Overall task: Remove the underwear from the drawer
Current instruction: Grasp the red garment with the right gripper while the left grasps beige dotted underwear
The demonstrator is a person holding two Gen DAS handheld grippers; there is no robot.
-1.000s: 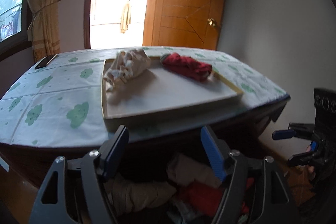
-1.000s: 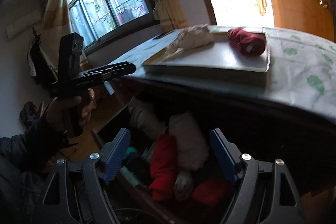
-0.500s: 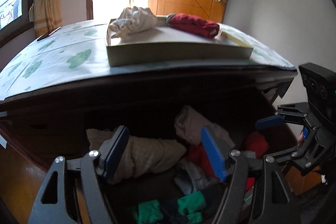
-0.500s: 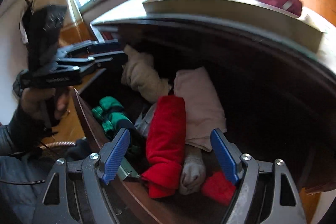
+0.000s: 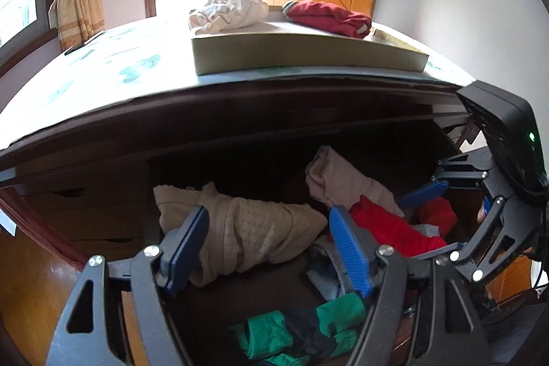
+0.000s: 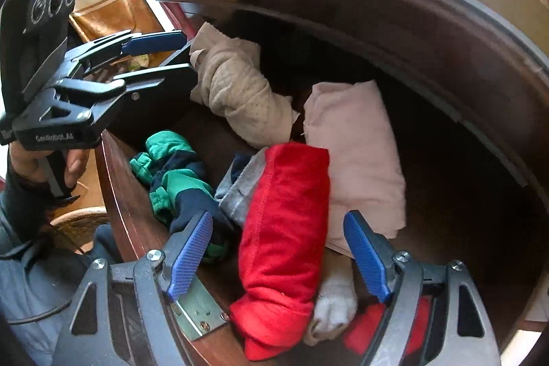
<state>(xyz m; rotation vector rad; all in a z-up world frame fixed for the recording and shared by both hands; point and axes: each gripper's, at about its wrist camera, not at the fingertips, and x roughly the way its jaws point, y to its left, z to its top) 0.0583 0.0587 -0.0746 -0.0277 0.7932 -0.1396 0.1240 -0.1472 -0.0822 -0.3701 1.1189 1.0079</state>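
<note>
The open drawer (image 6: pixel 116 194) holds rolled underwear. A beige dotted roll (image 5: pixel 254 232) lies at the left, with a pink folded piece (image 6: pixel 357 153), a red roll (image 6: pixel 284 228) and a green and navy piece (image 6: pixel 171 174) near it. My left gripper (image 5: pixel 269 242) hangs open over the beige roll, its pads clear of the cloth. My right gripper (image 6: pixel 278 249) stands open above the red roll, which shows between its blue pads without touching them. In the right wrist view the left gripper (image 6: pixel 187 57) sits by the beige roll (image 6: pixel 240 98). In the left wrist view the right gripper (image 5: pixel 429 222) is at the drawer's right end.
On the tabletop above, a shallow tray (image 5: pixel 308 57) carries a white bundle (image 5: pixel 230 9) and a dark red garment (image 5: pixel 329 18). A grey piece (image 6: pixel 240 191) and a white sock-like item (image 6: pixel 334 300) lie beside the red roll. A metal lock plate (image 6: pixel 195 307) sits on the drawer front.
Both grippers have dropped and tipped down from the tabletop towards the drawer. The right one has closed in over the red roll. Both stay open.
</note>
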